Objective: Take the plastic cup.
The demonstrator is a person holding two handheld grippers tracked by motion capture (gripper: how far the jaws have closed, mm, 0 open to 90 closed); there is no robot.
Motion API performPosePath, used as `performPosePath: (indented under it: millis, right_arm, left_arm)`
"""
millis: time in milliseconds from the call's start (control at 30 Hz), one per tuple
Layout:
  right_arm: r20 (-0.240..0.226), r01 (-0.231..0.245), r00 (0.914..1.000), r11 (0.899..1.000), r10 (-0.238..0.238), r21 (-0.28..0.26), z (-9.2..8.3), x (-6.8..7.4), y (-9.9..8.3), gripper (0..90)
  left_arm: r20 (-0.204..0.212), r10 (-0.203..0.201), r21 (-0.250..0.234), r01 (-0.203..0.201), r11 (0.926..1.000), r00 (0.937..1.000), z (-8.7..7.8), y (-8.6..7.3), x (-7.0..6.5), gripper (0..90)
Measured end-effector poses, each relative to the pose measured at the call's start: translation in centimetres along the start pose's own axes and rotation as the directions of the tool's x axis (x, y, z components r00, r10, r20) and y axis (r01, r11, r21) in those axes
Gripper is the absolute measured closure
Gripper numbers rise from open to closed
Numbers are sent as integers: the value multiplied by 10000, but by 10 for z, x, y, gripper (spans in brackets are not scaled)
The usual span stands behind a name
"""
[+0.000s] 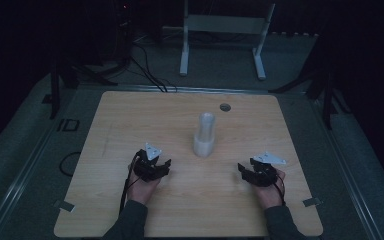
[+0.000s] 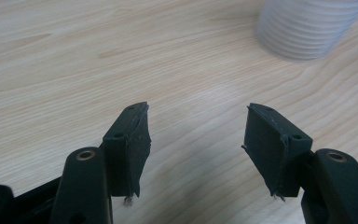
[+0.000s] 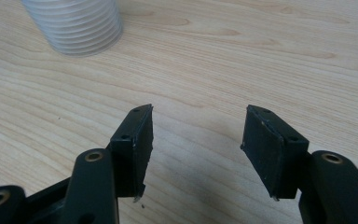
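At the near edge of a wooden tabletop [image 1: 120, 125], we hold one tool in each hand, both low over the wood. Our left tool [image 1: 164, 165] sits at centre-left, our right tool [image 1: 244, 170] at centre-right, well apart from each other. Each carries a grey three-cornered plate on top, w/ a cable trailing back along the wrist.

The white ribbed cup stack [image 1: 204, 135] stands upright near the middle of the tabletop, between the two tools and a bit farther from us; neither tool touches it. Beyond it, a small round grey hole cover [image 1: 224, 107] sits toward the far edge.

In the left gripper view, the left tool [image 2: 196, 135] has its black jaws standing apart w/ bare wood in the gap and nothing gripped. The stack's base [image 2: 307, 28] shows top right, blurred.

In the right gripper view it's the same picture: the right tool [image 3: 196, 135] has its jaws parted and empty, w/ the stack [image 3: 74, 25] at top left.

The room around is dim; a white frame [image 1: 225, 25] stands on the floor behind the tabletop.
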State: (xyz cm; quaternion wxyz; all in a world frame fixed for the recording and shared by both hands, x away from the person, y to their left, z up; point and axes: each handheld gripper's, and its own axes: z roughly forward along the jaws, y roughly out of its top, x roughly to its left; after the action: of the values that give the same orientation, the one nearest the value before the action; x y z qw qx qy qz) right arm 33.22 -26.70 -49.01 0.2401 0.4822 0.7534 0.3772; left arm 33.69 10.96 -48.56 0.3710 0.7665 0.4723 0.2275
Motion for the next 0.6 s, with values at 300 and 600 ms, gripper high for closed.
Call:
performPosePath:
  millis: [300, 600]
  right_arm:
    - [-83, 3, 10000, 10000, -4, -95, -2, 1, 2, 426]
    - [-435, 116, 9990, 9995, -128, -285, -7, 6, 11, 428]
  left_arm:
    - [389, -6, -217, 15, 9998, 9992, -2, 2, -3, 399]
    - [442, 382, -578, -356, 9977, 9983, -4, 9, -7, 397]
